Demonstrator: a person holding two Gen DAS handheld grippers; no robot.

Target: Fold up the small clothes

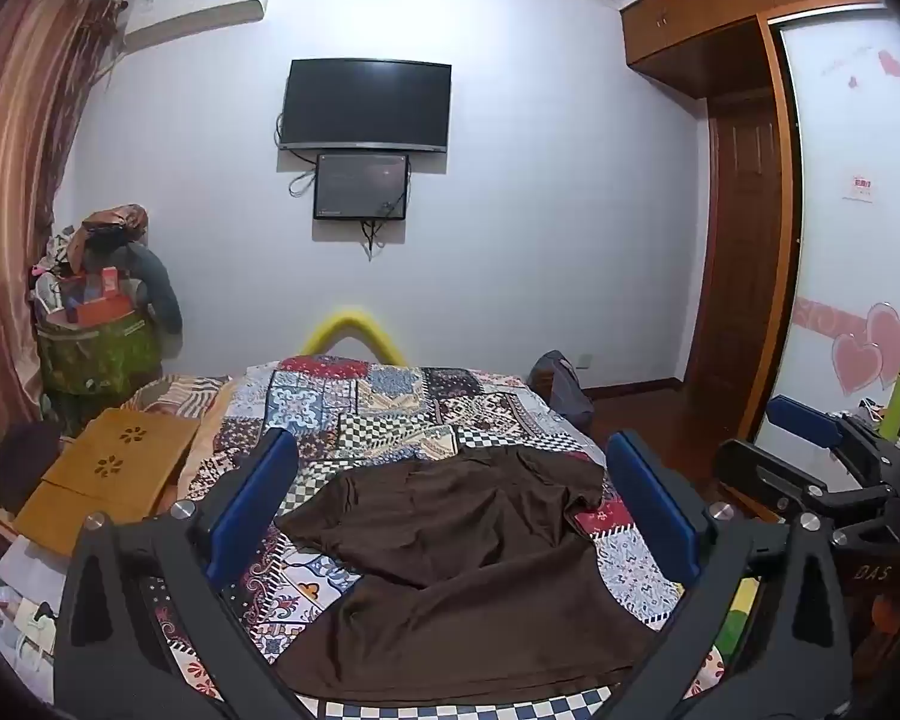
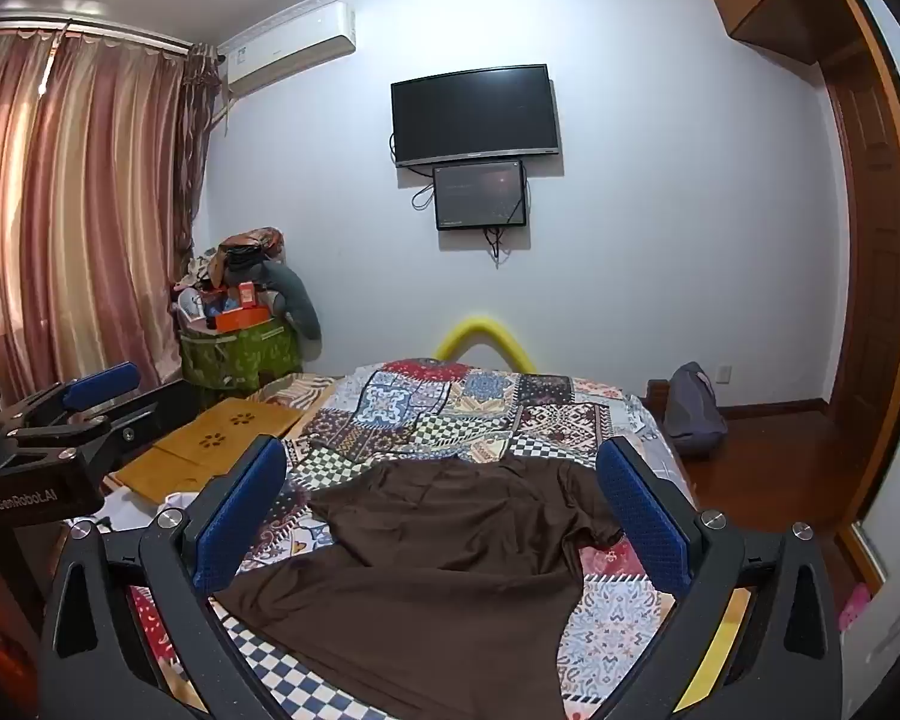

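A brown shirt (image 1: 450,552) lies rumpled on the patchwork bedspread (image 1: 390,408). The left gripper (image 1: 450,498) and right gripper (image 2: 444,498) hover above it (jaws spread wide, holding nothing).

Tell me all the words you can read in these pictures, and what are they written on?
"GenRobot.AI": on the black body of the left hand-held gripper, seen from the right wrist view.
"DAS": on the black body of the right hand-held gripper, partly hidden, perhaps cut off.
Red and white sign on the wardrobe door: too small to read.
Label on the air conditioner: too blurred to read.
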